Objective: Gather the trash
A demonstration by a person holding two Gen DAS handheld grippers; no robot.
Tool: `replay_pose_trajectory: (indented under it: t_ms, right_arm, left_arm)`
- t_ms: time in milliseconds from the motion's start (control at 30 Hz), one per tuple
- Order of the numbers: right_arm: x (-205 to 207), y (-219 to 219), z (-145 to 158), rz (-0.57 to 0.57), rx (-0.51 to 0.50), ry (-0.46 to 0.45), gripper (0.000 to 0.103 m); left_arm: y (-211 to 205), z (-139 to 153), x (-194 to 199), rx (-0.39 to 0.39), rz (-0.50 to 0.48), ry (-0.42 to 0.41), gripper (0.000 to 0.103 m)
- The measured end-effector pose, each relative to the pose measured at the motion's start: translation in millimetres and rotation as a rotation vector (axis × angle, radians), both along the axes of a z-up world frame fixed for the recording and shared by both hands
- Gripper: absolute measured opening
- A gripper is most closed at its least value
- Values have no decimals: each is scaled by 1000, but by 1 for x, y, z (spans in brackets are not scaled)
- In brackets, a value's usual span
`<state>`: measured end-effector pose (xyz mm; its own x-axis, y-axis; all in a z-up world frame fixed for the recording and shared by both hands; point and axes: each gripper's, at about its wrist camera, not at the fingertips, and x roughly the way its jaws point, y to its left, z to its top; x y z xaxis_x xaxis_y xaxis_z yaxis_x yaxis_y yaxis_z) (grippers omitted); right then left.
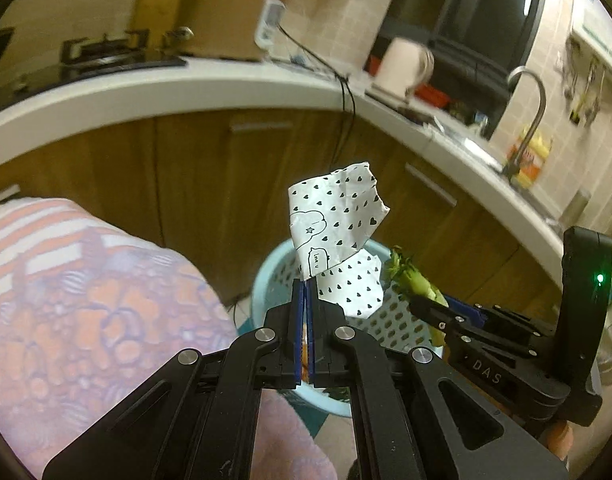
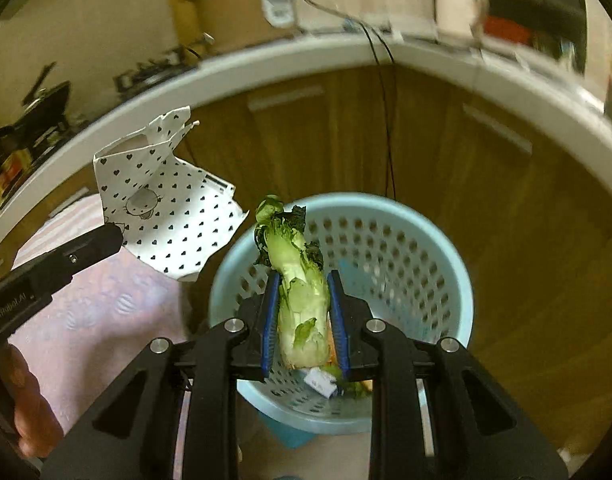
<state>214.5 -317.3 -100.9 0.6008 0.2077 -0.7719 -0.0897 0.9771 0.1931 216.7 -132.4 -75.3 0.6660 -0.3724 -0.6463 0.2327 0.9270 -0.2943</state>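
Fingers (image 1: 306,292) on your left gripper (image 1: 306,284) are clenched on one heart-print paper scrap (image 1: 338,216) at centre frame. Your right gripper (image 2: 302,300), angled downward, pinches one wilted green vegetable stalk (image 2: 298,280) directly above the single blue perforated basket (image 2: 406,248), which sits lower centre, below the white bench (image 2: 426,60).

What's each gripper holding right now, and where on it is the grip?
The left gripper pinches the heart-print paper wrapper by its lower corner. The right gripper clamps the leafy green stalk across its thick pale base, over the blue basket.
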Motion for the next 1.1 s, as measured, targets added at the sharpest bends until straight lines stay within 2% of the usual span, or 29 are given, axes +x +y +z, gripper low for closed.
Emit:
replay_pose_trajectory:
  t_ms: [167,233,267,300,367,400,567,733,833,933,1100]
  right_arm:
    - [10,-13,-29,-37,27,94,22]
    - [14,-17,-38,-55,30,123,26]
    - [15,-19,-42,-61,33,135,33]
    - [17,-21,-46,-68,42,149,36]
    - [17,-26,-51,-82,62,160,45]
    - [17,-29,-53,-89,67,163,45]
    - [14,-37,-55,-108,89,171,45]
    - [3,-33,-39,-105,65,126,45]
    - [-16,-19,-9,-90,27,30,45]
    - [-30,-8,11,-77,3,-37,45]
    - [-55,13,43,-59,-24,-139,51]
  left_arm:
    - [-20,-26,21,28,-29,53,0]
    - [-25,-40,33,34,-58,106,3]
    - [-27,-45,38,40,-62,122,9]
    - [-28,-51,42,52,-61,137,24]
    - [-30,-58,44,81,-77,143,41]
    - [-32,-60,43,92,-86,143,44]
    - [-35,-60,36,103,-107,134,45]
    - [-27,-40,19,90,-86,68,55]
    - [-15,-22,1,63,-49,8,65]
    - [-4,-4,-20,75,-11,-62,72]
    - [17,22,-55,86,60,-165,83]
